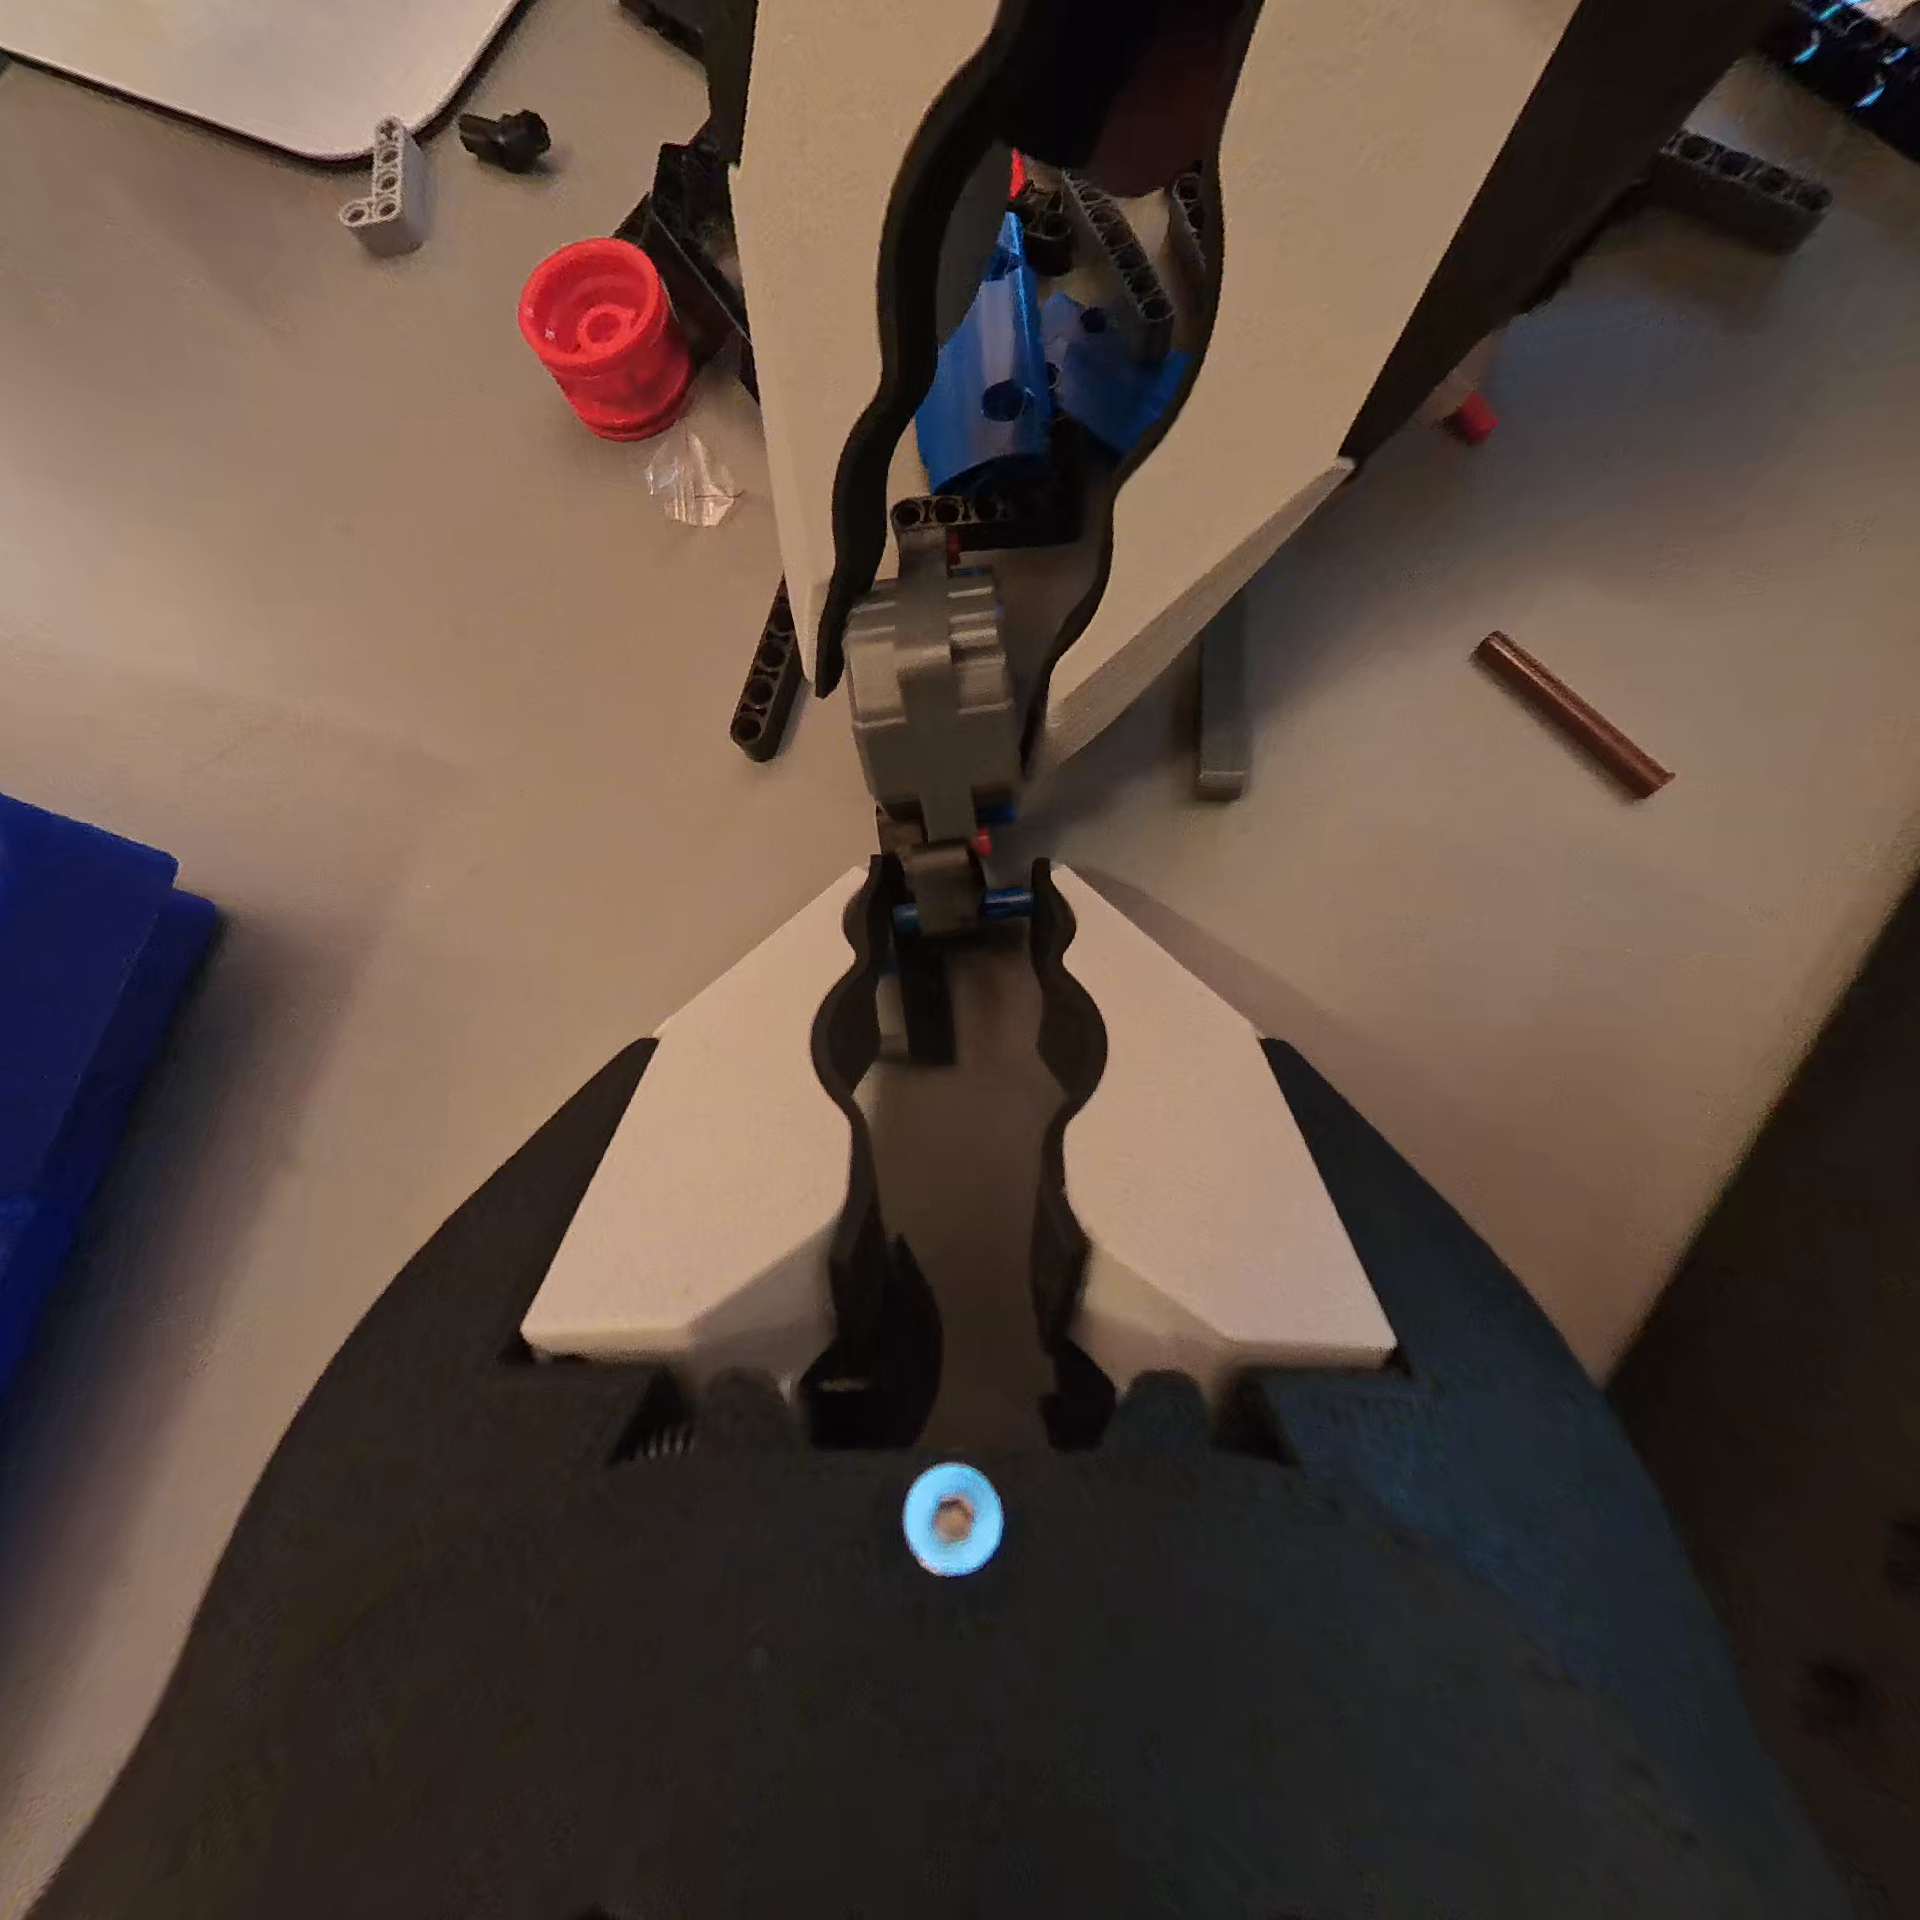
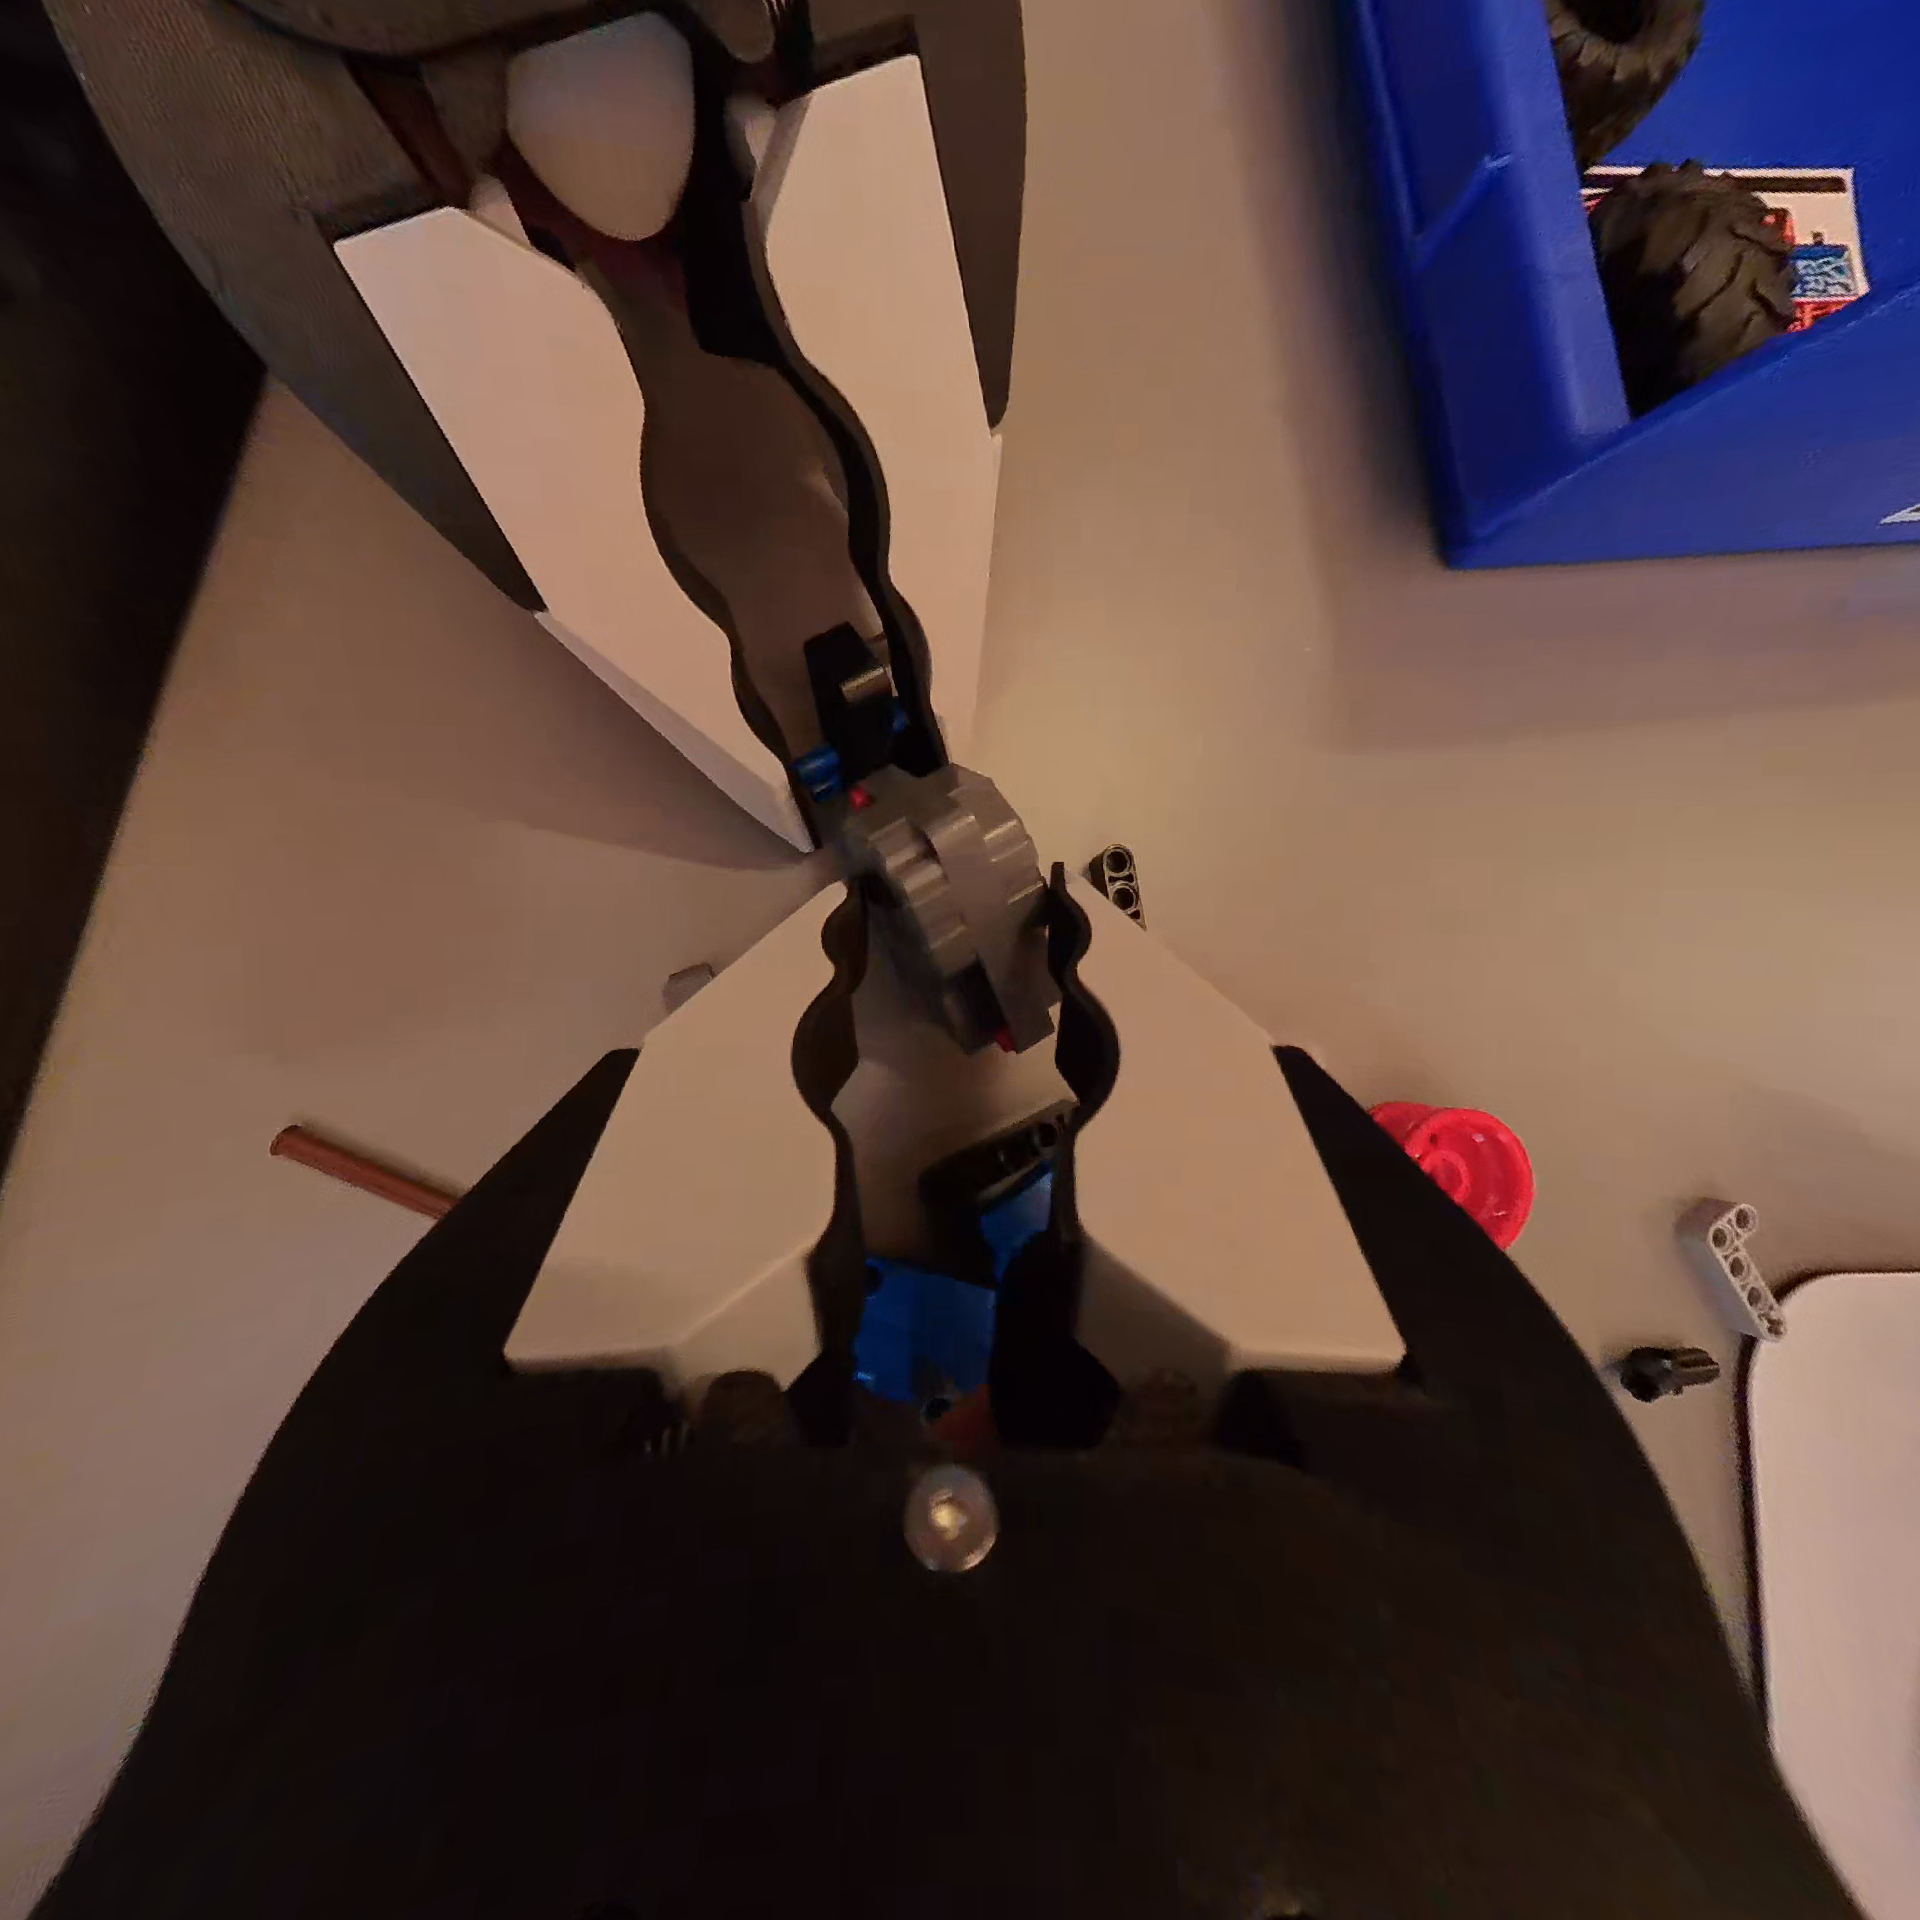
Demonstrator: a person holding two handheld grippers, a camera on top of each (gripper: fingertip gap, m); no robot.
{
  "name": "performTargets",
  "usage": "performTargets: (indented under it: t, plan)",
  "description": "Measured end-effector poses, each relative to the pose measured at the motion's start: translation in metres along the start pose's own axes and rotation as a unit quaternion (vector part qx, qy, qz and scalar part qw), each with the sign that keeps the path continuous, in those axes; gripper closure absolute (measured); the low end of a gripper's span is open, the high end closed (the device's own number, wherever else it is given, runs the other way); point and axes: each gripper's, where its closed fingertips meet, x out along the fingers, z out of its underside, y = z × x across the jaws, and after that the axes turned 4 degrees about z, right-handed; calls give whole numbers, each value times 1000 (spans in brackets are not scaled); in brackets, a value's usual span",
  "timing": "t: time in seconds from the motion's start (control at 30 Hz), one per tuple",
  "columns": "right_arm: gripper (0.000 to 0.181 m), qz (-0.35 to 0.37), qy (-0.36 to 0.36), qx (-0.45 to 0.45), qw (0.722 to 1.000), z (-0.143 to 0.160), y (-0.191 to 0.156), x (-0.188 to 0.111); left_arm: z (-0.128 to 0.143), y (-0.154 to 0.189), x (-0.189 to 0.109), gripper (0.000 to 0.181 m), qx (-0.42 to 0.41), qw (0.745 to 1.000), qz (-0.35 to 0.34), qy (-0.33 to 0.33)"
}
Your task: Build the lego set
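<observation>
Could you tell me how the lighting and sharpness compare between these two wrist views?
Left wrist view: dim and warm, with wide-angle bending at the edges; the grey gear piece is fairly sharp, the blue bin soft. Right wrist view: darker still, with motion smear along the right hand-held gripper fingers.

My right gripper (image 2: 956, 914) hides most of the blue lego piece (image 2: 920, 1314) behind its fingers. The blue bin (image 2: 1507, 436) is cut by the picture's edge, and the black tyres (image 2: 1694, 281) inside show only partly. The small black pin (image 2: 1668, 1369) is too small to tell.
</observation>
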Motion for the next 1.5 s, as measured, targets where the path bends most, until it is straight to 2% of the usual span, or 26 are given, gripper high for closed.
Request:
performTargets:
  t: [0.07,0.1,0.23,0.33,0.43,0.5,0.6,0.73,0.93,1.1,1.2,1.3,1.4,1.5]
  plan:
    - [147,-1,-5,7,1000,1,1,-1,1,1,-1,157,-2,1000,-2,0]
    - [136,7,-9,12,1000,3,6,-6,2,0,-3,157,-7,1000,-5,-4]
    - [141,44,16,35,998,7,27,-57,11,-10,-11,157,-46,998,-47,-3]
    - [141,79,-12,55,995,32,37,-100,18,-11,-16,157,-71,995,-70,-3]
    - [142,114,-63,63,990,71,38,-131,25,-17,-24,157,-81,991,-106,-12]
    - [149,116,-87,77,986,94,30,-143,28,-15,-26,156,-101,990,-102,-11]
    - [150,122,-127,89,980,129,14,-154,29,-7,-28,139,-114,989,-91,0]
    - [157,155,-137,123,971,160,13,-168,30,-5,-36,131,-104,990,-93,15]
    - [159,162,-138,129,969,176,19,-169,23,-7,-47,129,-100,988,-94,66]
    - [155,146,-128,119,974,171,22,-153,9,-11,-56,131,-81,980,-126,135]
    - [154,170,-116,107,973,165,39,-141,2,-15,-60,132,-73,974,-144,158]
    - [154,178,-95,122,972,156,61,-128,1,-17,-59,134,-65,973,-157,155]
    - [151,158,-119,137,971,161,75,-114,3,-14,-53,134,-44,977,-162,133]
    - [156,158,-125,156,967,161,94,-106,5,-14,-49,134,-28,977,-174,117]
